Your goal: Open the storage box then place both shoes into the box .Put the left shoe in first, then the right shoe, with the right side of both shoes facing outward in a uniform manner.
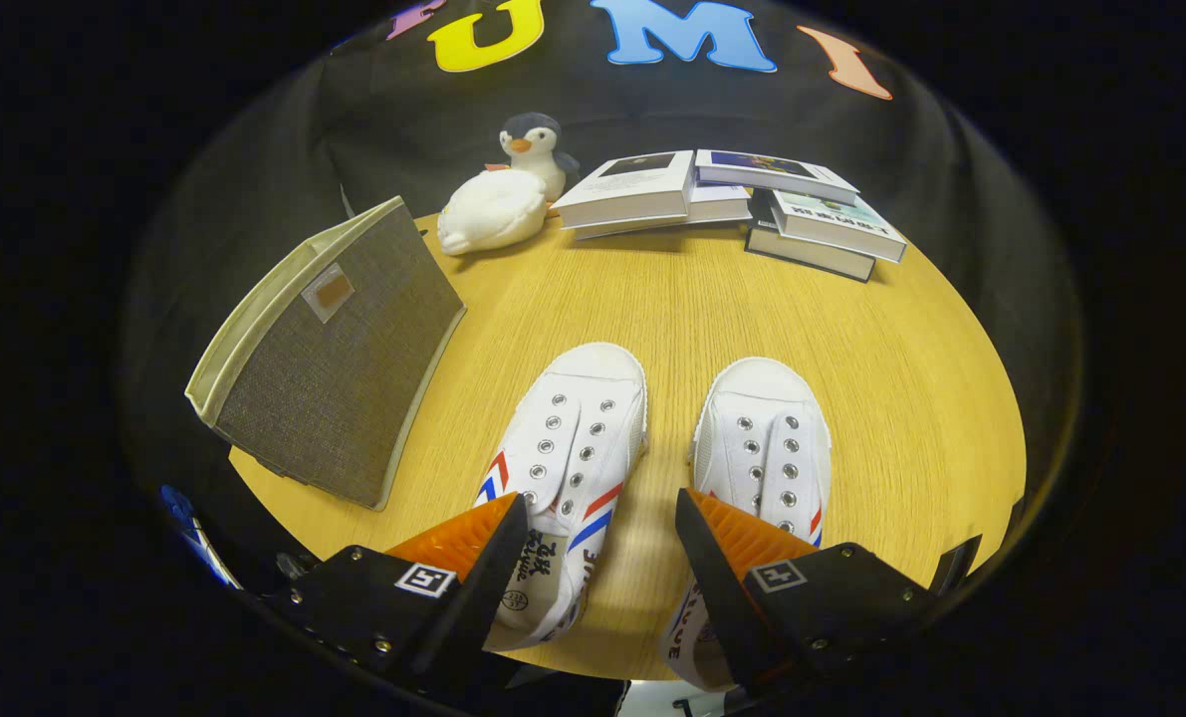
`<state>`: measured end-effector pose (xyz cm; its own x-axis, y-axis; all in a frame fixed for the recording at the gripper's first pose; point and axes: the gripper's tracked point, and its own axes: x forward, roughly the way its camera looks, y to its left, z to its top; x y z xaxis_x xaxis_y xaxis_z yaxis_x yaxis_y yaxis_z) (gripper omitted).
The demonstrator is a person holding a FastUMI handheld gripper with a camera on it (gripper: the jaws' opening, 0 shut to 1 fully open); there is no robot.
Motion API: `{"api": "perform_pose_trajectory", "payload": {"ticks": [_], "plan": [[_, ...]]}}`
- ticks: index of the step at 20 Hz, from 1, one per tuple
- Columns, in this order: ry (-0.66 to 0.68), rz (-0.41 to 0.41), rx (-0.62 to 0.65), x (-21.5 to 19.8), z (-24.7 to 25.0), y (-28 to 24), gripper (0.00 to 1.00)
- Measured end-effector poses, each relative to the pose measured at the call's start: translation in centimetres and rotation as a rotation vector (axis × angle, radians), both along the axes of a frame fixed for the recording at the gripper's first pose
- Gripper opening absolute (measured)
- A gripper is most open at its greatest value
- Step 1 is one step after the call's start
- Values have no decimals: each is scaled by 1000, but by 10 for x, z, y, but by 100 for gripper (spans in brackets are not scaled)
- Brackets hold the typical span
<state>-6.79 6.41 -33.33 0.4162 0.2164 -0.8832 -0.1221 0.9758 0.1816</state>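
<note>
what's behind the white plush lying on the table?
A penguin plush stands just behind the white plush, its head and upper body showing and its base covered. Books sit beside them. The gripper is open over the shoes.

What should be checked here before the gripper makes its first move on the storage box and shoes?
1. Gripper free to act: ok, fingers apart, holding nothing, above the shoes' heels.
2. Storage box open: not ok, it lies flat and folded on the table, left of the shoes.
3. Left shoe reachable: ok, just ahead of the fingers, toe pointing away.
4. Right shoe reachable: ok, beside the left shoe, apart from it.
5. Room around the box: ok, the plush penguin and books sit at the far edge.
6. Box flap or handle to grip: cannot tell.
</note>
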Motion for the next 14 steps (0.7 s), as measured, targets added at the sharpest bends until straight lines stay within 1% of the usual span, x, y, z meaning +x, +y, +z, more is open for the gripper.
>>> {"api": "perform_pose_trajectory", "payload": {"ticks": [1, 3, 4, 5, 7, 10, 12, 13, 14], "plan": [[3, 10, -7, 0, -2, 1, 90], [8, 32, -28, -4, -3, -2, 90], [20, 37, -40, -6, -8, -2, 86], [28, 37, -44, -7, -11, -1, 74], [43, 30, -36, -8, -15, 1, 69], [76, -19, -1, -9, -17, 4, 50], [98, -26, 34, -11, -16, 6, 49], [112, -74, 66, -10, -14, 10, 35], [132, -99, 82, -13, -16, 10, 21]]}}
